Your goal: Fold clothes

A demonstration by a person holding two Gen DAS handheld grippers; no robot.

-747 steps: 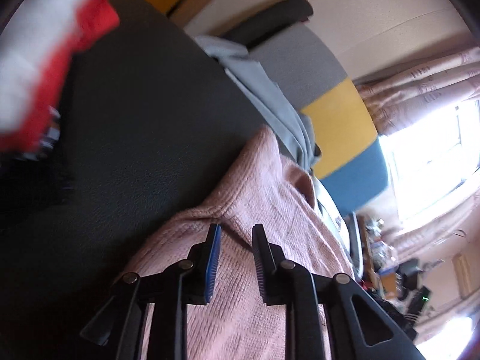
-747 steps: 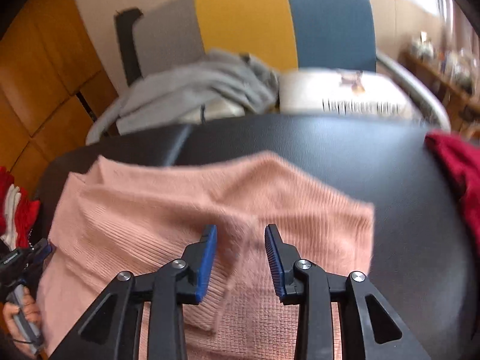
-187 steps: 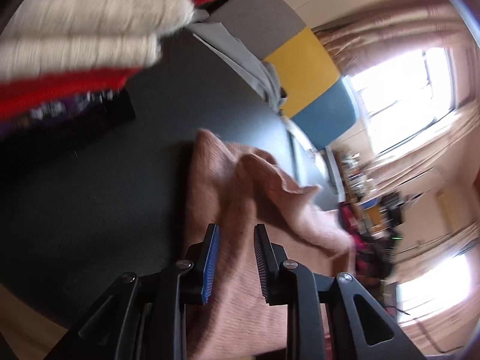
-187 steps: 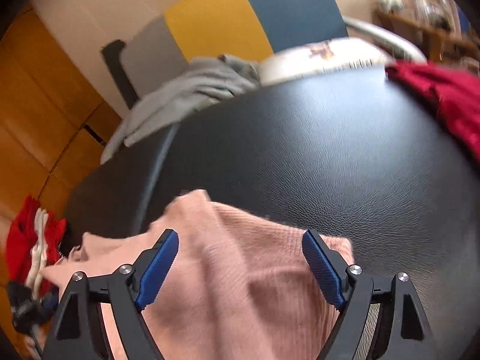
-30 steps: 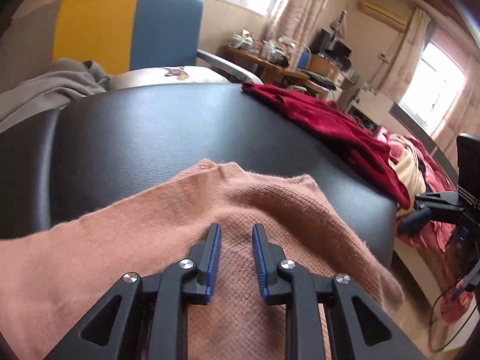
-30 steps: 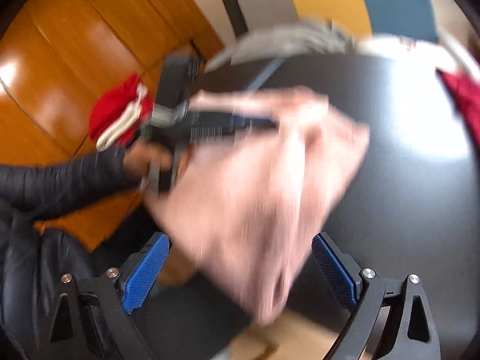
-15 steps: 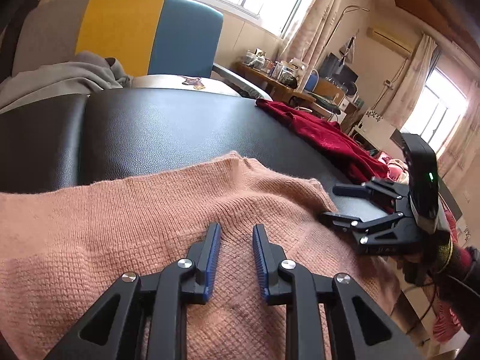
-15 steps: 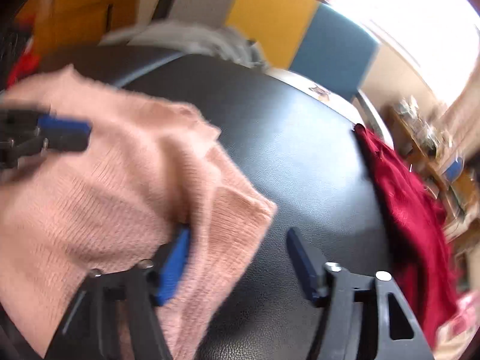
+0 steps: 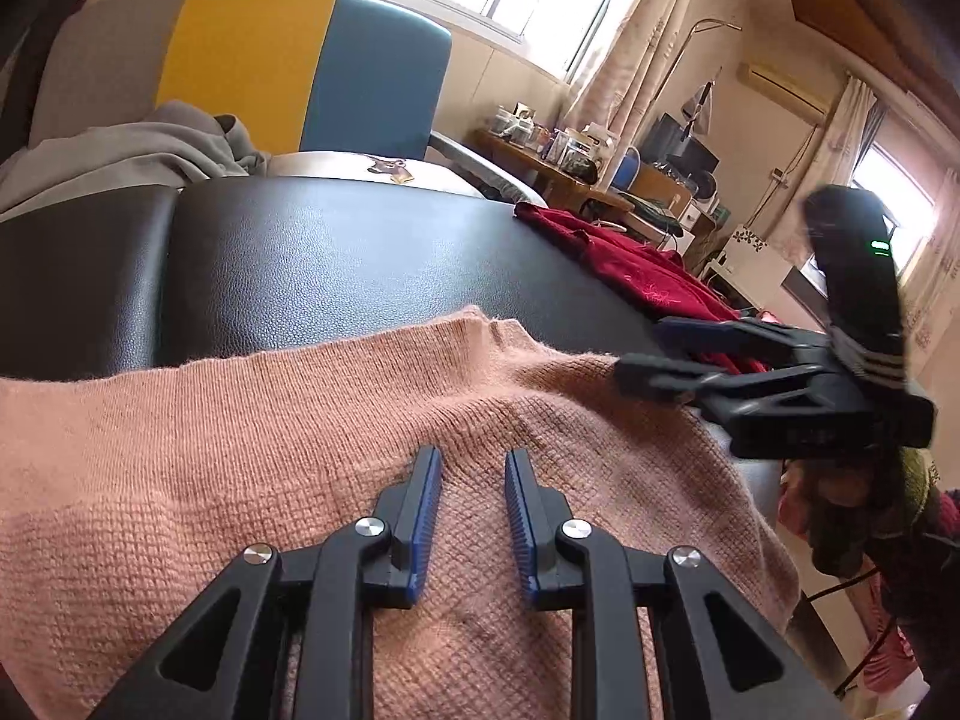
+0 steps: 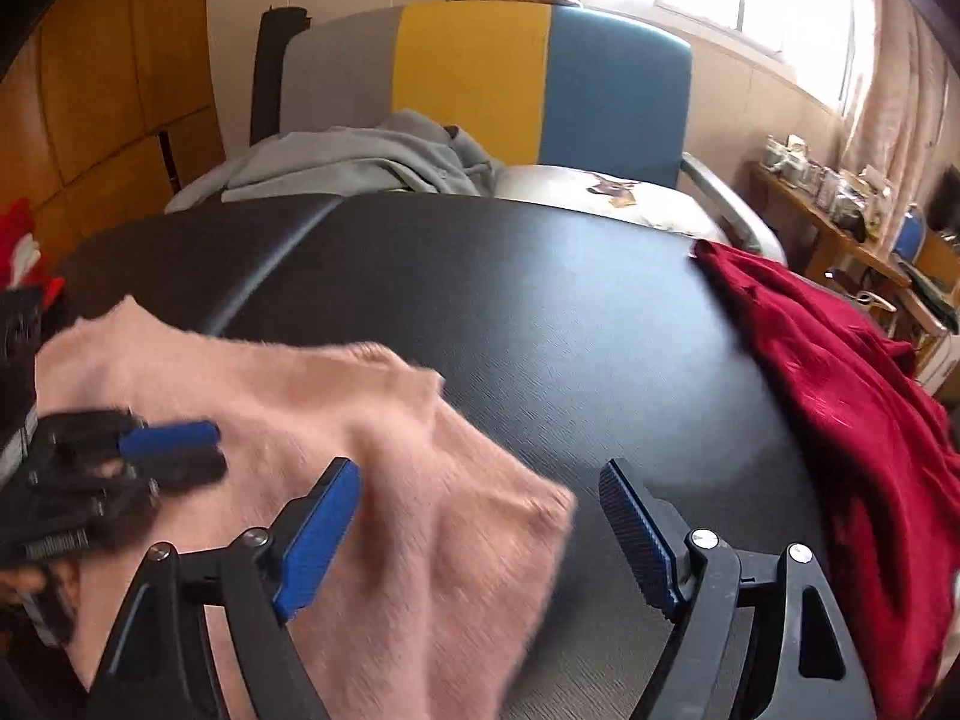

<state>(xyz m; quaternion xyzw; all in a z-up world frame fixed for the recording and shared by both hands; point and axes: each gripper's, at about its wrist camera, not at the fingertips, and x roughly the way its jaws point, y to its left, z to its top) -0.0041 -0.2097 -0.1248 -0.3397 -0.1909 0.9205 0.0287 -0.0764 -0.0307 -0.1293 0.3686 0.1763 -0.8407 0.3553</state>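
A pink knit sweater (image 9: 240, 450) lies folded at the near side of the black padded table (image 9: 360, 252). My left gripper (image 9: 472, 455) sits low on it with its jaws narrow and a ridge of knit pinched between the pads. In the right wrist view the left gripper (image 10: 215, 450) rests at the left part of the pink sweater (image 10: 336, 408). My right gripper (image 10: 477, 471) hangs over the sweater's right corner. Its jaws are opening wide and the pads do not touch the corner between them. The right gripper (image 9: 642, 351) is also in the left wrist view.
A dark red garment (image 10: 840, 372) lies along the table's right edge. Behind the table (image 10: 540, 312) stands a grey, yellow and blue chair (image 10: 480, 78) with a grey garment (image 10: 360, 162) heaped on it. A red and white garment (image 10: 18, 246) lies far left.
The sweater hung in the air a second ago and now lies on the table. My right gripper swung round to its right corner, narrowing and then widening its jaws. The left gripper barely moved.
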